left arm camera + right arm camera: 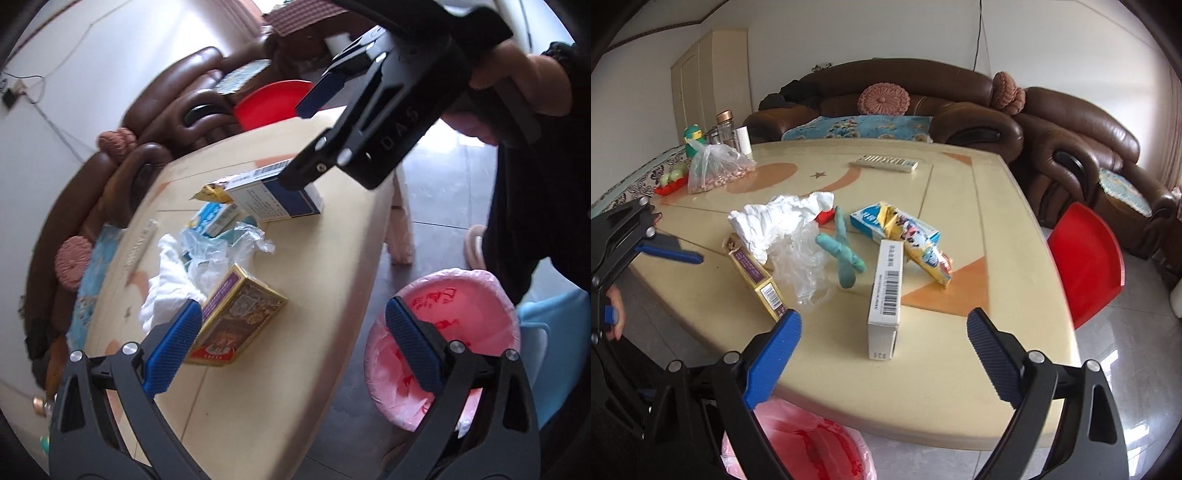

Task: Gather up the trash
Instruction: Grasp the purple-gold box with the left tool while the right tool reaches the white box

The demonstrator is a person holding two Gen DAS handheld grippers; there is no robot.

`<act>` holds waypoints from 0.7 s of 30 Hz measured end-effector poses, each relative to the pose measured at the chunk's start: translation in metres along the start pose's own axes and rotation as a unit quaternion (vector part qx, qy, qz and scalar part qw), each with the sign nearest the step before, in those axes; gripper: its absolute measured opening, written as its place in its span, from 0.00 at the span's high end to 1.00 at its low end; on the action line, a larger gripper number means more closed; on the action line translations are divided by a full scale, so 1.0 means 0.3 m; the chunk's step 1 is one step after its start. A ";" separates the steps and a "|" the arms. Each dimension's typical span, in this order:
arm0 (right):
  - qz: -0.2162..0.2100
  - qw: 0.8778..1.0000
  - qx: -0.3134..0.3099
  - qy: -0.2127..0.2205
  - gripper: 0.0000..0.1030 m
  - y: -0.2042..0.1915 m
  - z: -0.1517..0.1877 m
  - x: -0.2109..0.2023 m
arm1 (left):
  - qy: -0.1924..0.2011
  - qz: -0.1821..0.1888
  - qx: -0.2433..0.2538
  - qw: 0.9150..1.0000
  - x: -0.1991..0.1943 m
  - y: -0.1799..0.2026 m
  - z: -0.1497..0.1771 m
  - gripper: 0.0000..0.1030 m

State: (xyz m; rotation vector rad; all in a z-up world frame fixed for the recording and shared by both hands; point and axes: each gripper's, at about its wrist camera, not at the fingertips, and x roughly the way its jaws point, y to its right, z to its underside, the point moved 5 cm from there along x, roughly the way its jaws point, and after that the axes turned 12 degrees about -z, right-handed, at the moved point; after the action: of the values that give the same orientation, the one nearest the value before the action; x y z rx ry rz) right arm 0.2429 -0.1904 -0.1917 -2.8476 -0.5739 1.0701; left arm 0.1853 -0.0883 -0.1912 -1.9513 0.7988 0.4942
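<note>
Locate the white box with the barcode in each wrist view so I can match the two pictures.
Left wrist: white box lies at upper centre on the table, partly behind the right gripper.
Right wrist: white box sits low centre, barcode up, between the open jaws.
Shared landmark: the gold box beside the tissue.

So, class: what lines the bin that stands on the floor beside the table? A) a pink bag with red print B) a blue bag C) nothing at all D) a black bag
A: the bin beside the table shows a pink bag with red print folded over its rim.
</note>
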 end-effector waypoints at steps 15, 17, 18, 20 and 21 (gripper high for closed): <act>-0.030 0.999 0.027 -0.005 0.14 0.071 0.005 0.101 | -0.013 0.074 0.060 0.995 0.137 -0.107 -0.017 0.06; -0.032 0.999 0.034 -0.003 0.14 0.082 0.004 0.109 | -0.013 0.084 0.082 0.993 0.142 -0.086 -0.017 0.06; -0.034 0.999 0.036 -0.002 0.14 0.085 0.004 0.111 | -0.017 0.088 0.093 0.992 0.148 -0.079 -0.014 0.06; -0.037 0.999 0.038 -0.001 0.14 0.088 0.003 0.117 | -0.024 0.092 0.105 0.990 0.168 -0.072 -0.005 0.06; -0.038 0.999 0.038 0.001 0.14 0.089 0.001 0.118 | -0.033 0.098 0.109 0.989 0.181 -0.070 0.004 0.06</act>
State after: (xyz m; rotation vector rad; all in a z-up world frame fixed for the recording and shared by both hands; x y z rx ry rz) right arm 0.2758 -0.2028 -0.2187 -2.7380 -0.6214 1.0543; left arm 0.2384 -0.0977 -0.2130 -1.6575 0.9658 0.5595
